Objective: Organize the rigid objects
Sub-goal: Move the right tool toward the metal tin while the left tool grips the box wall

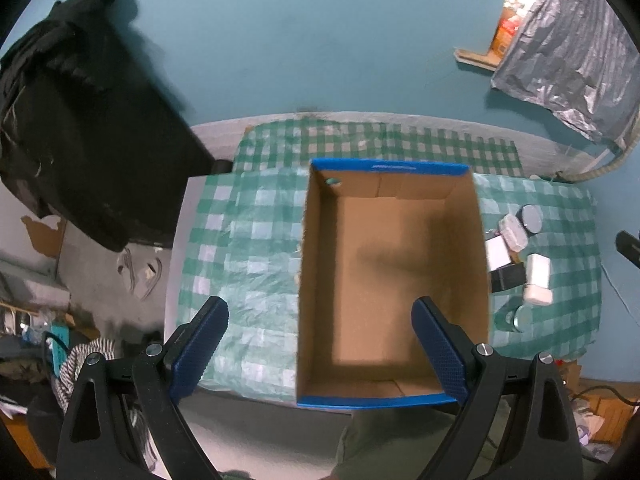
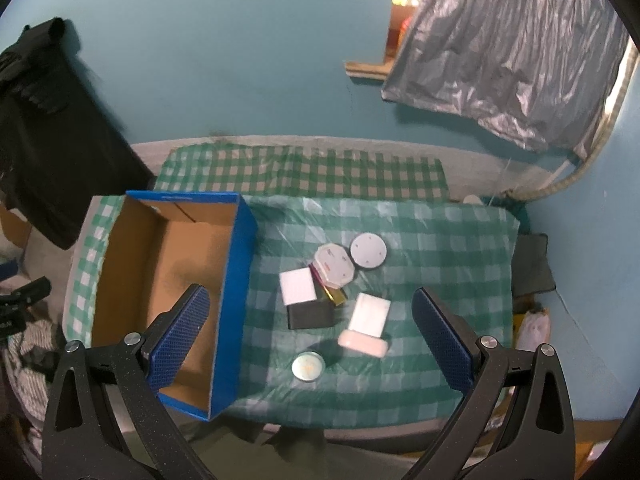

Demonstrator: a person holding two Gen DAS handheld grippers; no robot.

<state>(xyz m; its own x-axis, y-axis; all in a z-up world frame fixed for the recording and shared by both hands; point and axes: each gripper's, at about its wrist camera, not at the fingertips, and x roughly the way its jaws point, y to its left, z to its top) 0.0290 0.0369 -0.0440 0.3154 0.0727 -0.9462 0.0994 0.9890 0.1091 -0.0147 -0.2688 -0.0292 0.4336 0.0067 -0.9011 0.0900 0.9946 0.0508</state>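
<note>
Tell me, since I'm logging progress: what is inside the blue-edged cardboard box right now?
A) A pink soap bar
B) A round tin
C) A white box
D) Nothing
D: the cardboard box shows only its bare brown floor in both views; the small items sit outside on the checked tablecloth.

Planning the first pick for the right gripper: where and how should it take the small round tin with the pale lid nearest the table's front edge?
Probably from straight above, closing across the rim of the small round tin. It lies flat, lid up, apart from the other items, so both sides are free for the open right gripper.
</note>
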